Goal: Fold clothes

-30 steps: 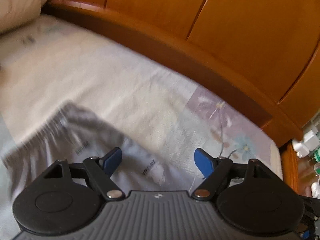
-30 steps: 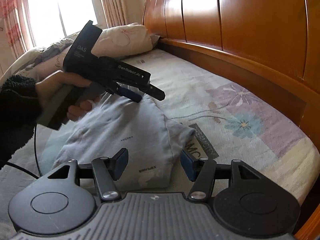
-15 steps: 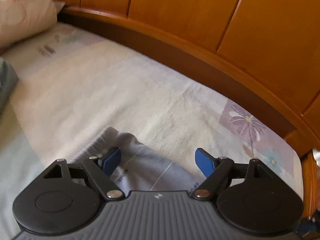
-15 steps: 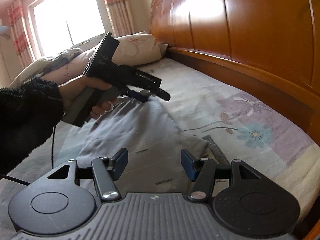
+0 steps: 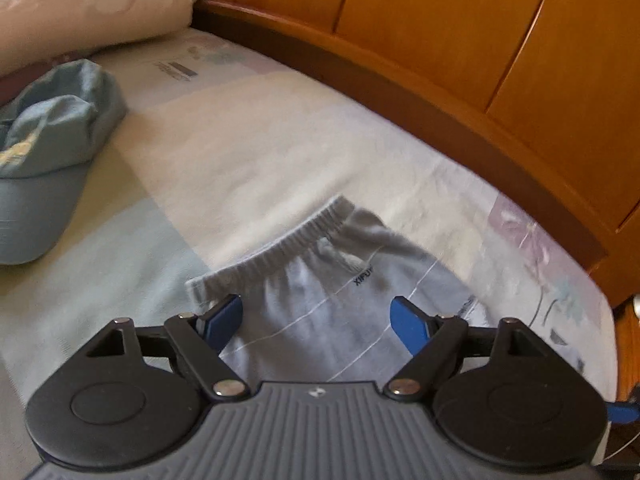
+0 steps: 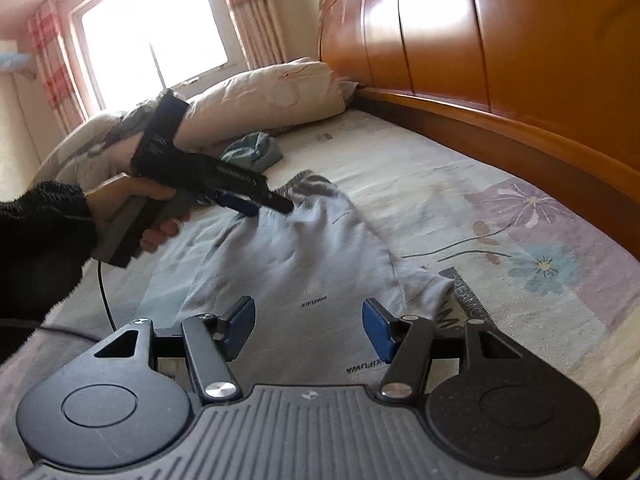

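Bright window (image 6: 152, 36) daylight, headboard (image 6: 500, 28) glare, blur

Bed (image 6: 460, 184) with trousers (image 6: 320, 264), cap (image 5: 48, 152), pillow (image 6: 272, 92)

The left gripper (image 6: 272, 206) tilts downward in a dark-sleeved hand (image 6: 148, 208) — jaws apparently apart, empty. The right gripper (image 6: 308, 326) points ahead below it, jaws spread, gripping nothing.

Left tongs (image 5: 316, 316): two blue pads (image 5: 222, 316) are carried on black linkage arms, pinned by silver screws to round black discs at 8 and 4 o'clock. A grey ribbed housing with a small white logo is seen at 6 o'clock. Right tongs (image 6: 308, 324): the same build is noted. In the right wrist view, white lettering is printed on the left unit's black body above a grey handle; a black cable (image 6: 104, 300) is trailed from it. A black fuzzy sleeve (image 6: 40, 240) is worn.
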Demonstrator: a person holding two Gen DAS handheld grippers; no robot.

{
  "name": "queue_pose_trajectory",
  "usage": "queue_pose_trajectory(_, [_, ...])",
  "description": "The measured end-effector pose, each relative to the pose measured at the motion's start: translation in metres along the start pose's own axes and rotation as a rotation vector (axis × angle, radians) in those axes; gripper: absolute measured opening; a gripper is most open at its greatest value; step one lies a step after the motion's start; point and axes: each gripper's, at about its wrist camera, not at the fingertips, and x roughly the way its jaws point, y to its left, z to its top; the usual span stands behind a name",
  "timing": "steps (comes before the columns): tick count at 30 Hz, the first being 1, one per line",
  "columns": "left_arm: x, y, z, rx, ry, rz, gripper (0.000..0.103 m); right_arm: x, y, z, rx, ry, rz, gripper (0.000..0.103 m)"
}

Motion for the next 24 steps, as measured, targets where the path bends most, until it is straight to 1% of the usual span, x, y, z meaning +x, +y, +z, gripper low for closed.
queue_pose_trajectory(2, [-0.013, -0.003, -0.003, 0.031, -0.018, -0.037, 0.083, 0.001, 0.0, -0.001, -0.006, 0.007, -0.001, 0.065])
queue_pose_trajectory(4, [-0.018, -0.005, -0.01, 0.049, -0.009, -0.072, 0.083, 0.002, 0.0, -0.001, -0.004, 0.01, 0.001, 0.065])
queue_pose_trajectory(5, [-0.016, -0.005, -0.013, 0.053, 0.005, -0.066, 0.083, 0.002, -0.001, -0.001, -0.002, 0.011, 0.002, 0.066])
queue_pose_trajectory(8, [-0.005, -0.001, -0.024, 0.049, 0.065, 0.027, 0.082, 0.005, 0.0, -0.001, -0.004, 0.02, -0.006, 0.067])
queue_pose_trajectory(9, [-0.005, 0.0, -0.027, 0.045, 0.065, 0.04, 0.082, 0.006, 0.0, -0.001, -0.004, 0.021, -0.009, 0.068])
queue_pose_trajectory(10, [-0.009, 0.0, -0.031, 0.043, 0.054, 0.035, 0.082, 0.006, 0.001, -0.001, -0.004, 0.023, -0.011, 0.068])
queue_pose_trajectory(12, [-0.02, -0.003, -0.036, 0.049, 0.031, -0.006, 0.082, 0.008, 0.003, -0.001, -0.019, 0.026, -0.02, 0.068])
queue_pose_trajectory(16, [-0.046, -0.025, -0.049, 0.125, 0.02, -0.053, 0.083, 0.011, 0.009, -0.003, -0.083, 0.042, -0.065, 0.072])
queue_pose_trajectory(20, [-0.067, -0.051, -0.067, 0.188, 0.06, -0.124, 0.083, 0.021, 0.002, -0.009, -0.087, 0.107, -0.118, 0.074])
queue_pose_trajectory(21, [-0.071, -0.056, -0.071, 0.196, 0.07, -0.143, 0.083, 0.022, 0.0, -0.012, -0.084, 0.108, -0.119, 0.074])
queue_pose_trajectory(24, [-0.084, -0.074, -0.088, 0.202, 0.106, -0.232, 0.083, 0.016, 0.0, -0.014, -0.082, 0.096, -0.117, 0.074])
